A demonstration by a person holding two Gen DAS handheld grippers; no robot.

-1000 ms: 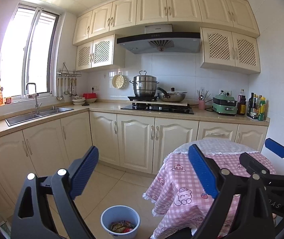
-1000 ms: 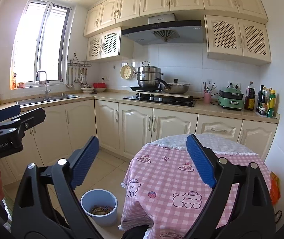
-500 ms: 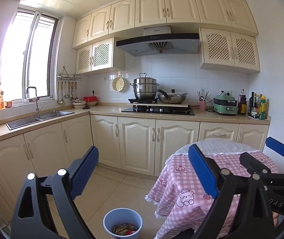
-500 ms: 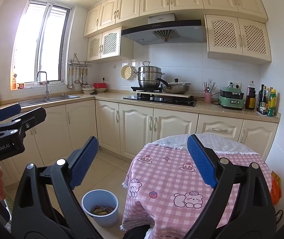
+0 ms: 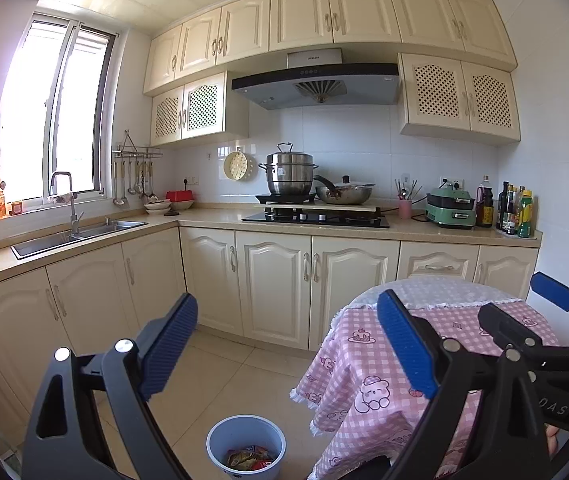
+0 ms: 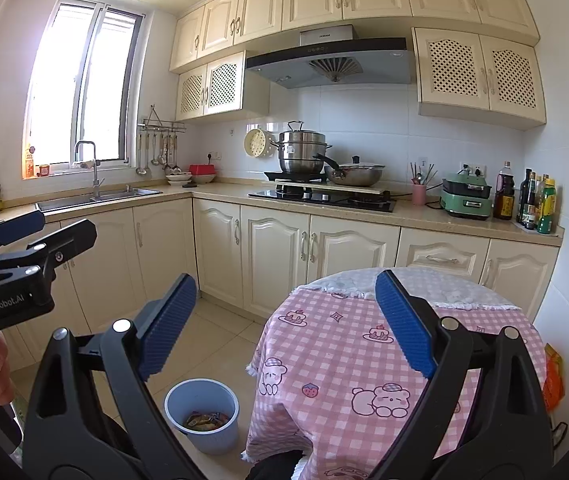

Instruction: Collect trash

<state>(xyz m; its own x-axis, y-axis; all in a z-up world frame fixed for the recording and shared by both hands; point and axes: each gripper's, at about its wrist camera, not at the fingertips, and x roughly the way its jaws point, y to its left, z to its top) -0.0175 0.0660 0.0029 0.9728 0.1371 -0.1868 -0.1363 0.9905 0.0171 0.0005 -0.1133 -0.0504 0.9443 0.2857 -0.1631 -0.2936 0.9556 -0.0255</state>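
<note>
A light blue bin (image 5: 246,444) stands on the floor left of the round table and holds crumpled wrappers (image 5: 250,458); it also shows in the right wrist view (image 6: 202,414). My left gripper (image 5: 287,344) is open and empty, held high above the floor. My right gripper (image 6: 286,324) is open and empty, level with the table. Each gripper shows at the edge of the other's view: the right one (image 5: 524,312), the left one (image 6: 36,232). An orange packet (image 6: 554,376) lies at the table's right edge.
The round table (image 6: 324,344) has a pink checked cloth. Cream cabinets run along the back and left walls, with a sink (image 5: 76,236), hob with pots (image 5: 316,208), green cooker (image 5: 450,210) and bottles (image 5: 514,210). Tiled floor (image 5: 212,368) lies between.
Both views have drifted slightly upward and back; the bin sits a little lower in the left wrist view. Both grippers stay open and empty.
</note>
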